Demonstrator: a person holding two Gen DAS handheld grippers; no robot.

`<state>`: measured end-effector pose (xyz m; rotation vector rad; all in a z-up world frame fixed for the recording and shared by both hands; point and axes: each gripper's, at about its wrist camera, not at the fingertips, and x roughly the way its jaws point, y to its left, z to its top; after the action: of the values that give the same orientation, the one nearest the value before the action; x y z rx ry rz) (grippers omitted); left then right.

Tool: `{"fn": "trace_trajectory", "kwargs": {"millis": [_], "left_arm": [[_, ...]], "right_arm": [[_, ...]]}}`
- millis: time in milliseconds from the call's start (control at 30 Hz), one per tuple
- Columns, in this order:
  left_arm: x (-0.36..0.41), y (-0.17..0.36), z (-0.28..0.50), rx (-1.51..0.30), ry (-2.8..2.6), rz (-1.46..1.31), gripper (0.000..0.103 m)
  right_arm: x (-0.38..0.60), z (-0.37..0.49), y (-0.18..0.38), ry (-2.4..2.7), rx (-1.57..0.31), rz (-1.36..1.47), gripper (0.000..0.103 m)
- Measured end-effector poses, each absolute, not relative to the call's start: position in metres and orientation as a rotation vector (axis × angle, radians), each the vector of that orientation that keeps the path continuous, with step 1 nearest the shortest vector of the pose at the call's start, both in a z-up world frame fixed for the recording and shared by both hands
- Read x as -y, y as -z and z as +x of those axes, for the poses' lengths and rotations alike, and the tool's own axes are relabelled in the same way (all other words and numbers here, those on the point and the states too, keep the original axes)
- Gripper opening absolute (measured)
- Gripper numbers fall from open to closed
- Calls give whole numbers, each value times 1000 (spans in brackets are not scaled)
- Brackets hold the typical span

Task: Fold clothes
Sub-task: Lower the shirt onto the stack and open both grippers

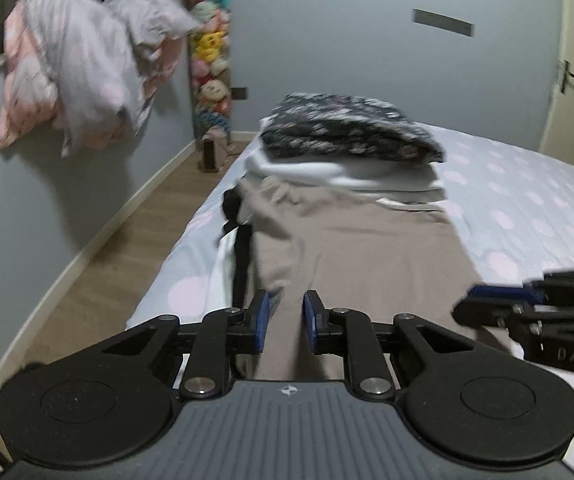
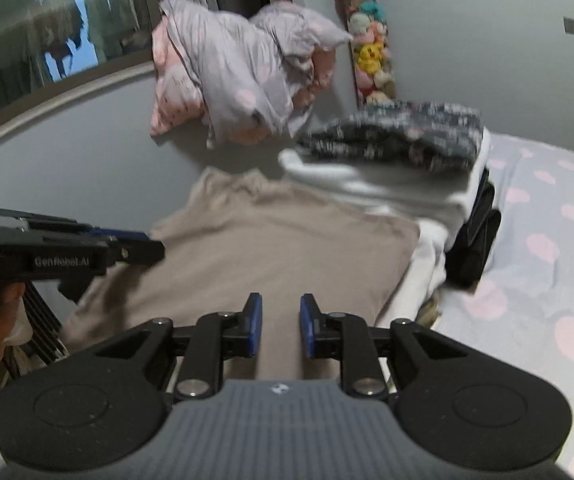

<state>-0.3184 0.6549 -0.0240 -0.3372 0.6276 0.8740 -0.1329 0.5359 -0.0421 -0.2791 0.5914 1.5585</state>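
Left wrist view: a flat beige knit garment is seen spread on the dotted bed before a folded pile, both left tool and right tool held unclenched above it, seemingly for folding.

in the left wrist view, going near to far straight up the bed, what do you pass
left tongs → beige garment spread flat → white folded clothes → dark floral garment on top of the stack → grey wall
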Motion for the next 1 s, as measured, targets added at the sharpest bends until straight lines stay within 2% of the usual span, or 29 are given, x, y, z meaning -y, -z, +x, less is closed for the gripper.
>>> {"fn": "trace_trajectory", "kwargs": {"millis": [500, 667, 800, 833, 1000], "left_arm": [[-690, 65, -326, -644, -890, -453, 27], [-681, 55, -321, -674, -925, -441, 28], [-668, 35, -318, -688, -976, -423, 34], [-662, 28, -319, -681, -984, -414, 34], [-634, 5, -325, -703, -996, -355, 34]], "right_arm": [[-576, -139, 74, -1562, -650, -375, 24], [-576, -144, 66, -1552, -645, -437, 24], [-569, -148, 49, -1531, -621, -484, 26], [-564, -148, 44, -1535, -615, -478, 29], [-533, -153, 28, -1573, -599, -466, 30]]}}
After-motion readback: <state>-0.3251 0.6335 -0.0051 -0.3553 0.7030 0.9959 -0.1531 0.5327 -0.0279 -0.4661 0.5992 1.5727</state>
